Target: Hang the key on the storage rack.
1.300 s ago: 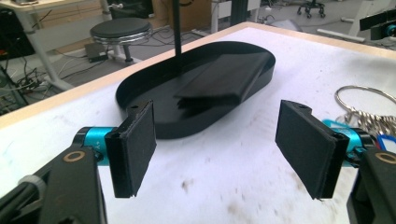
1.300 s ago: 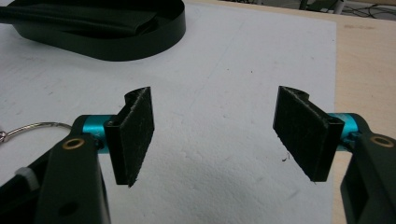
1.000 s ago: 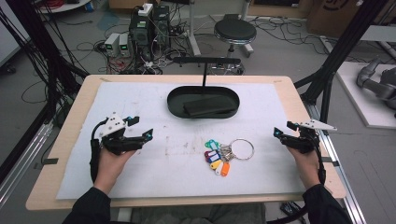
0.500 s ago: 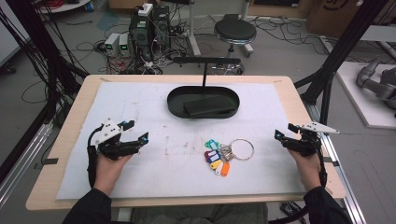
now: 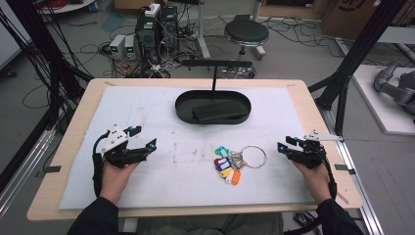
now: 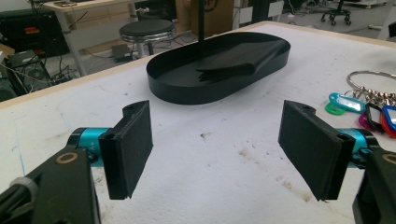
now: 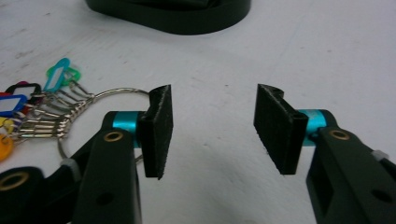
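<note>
High view — we see the key bunch (image 5: 234, 164) on the white mat (image 5: 147, 112), long axis left-right, ring toward the right gripper (image 5: 284, 144), coloured tags toward the left gripper (image 5: 142, 138) | both grippers' jaws gape wide, holding nothing | black oval tray (image 5: 186, 105) lies beyond the keys.

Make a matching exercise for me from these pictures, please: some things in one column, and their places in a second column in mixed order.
Things:
1. key ring with coloured tags
2. black oval tray
3. left gripper
4. round stool

Places:
A. on the floor beyond the table
B. on the white mat, near the right gripper
C. over the mat's left part, jaws apart
D. at the far middle of the mat

Pairs: 1-B, 2-D, 3-C, 4-A
</note>
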Demonstrator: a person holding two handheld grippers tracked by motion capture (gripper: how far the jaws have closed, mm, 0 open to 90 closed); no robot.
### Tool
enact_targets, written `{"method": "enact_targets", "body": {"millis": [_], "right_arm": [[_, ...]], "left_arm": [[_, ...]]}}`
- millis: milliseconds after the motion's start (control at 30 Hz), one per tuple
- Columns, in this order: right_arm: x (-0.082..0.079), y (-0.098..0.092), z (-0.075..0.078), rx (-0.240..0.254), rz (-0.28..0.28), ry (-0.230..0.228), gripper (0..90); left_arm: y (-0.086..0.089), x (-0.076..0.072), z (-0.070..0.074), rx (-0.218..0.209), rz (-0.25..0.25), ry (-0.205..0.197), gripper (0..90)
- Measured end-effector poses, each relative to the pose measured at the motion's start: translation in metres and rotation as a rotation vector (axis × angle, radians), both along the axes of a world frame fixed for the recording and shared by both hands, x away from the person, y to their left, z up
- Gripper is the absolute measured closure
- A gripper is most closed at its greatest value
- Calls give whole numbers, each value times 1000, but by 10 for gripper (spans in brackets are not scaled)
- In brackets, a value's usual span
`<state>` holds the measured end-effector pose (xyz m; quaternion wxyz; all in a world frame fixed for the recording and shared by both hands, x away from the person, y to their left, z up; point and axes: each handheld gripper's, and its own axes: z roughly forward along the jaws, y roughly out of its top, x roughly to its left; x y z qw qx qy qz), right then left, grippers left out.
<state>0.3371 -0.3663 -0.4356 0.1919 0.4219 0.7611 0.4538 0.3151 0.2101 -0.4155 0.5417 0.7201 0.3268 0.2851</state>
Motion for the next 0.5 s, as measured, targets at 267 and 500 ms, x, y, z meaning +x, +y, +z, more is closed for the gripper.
{"method": "enact_targets", "body": {"millis": [267, 500], "right_arm": [[11, 25, -8, -48, 67, 67, 638], [22, 44, -17, -127, 93, 133, 703]], "left_arm": [[0, -3, -3, 4, -4, 9, 261], [5, -10, -3, -3, 2, 3, 261]]}}
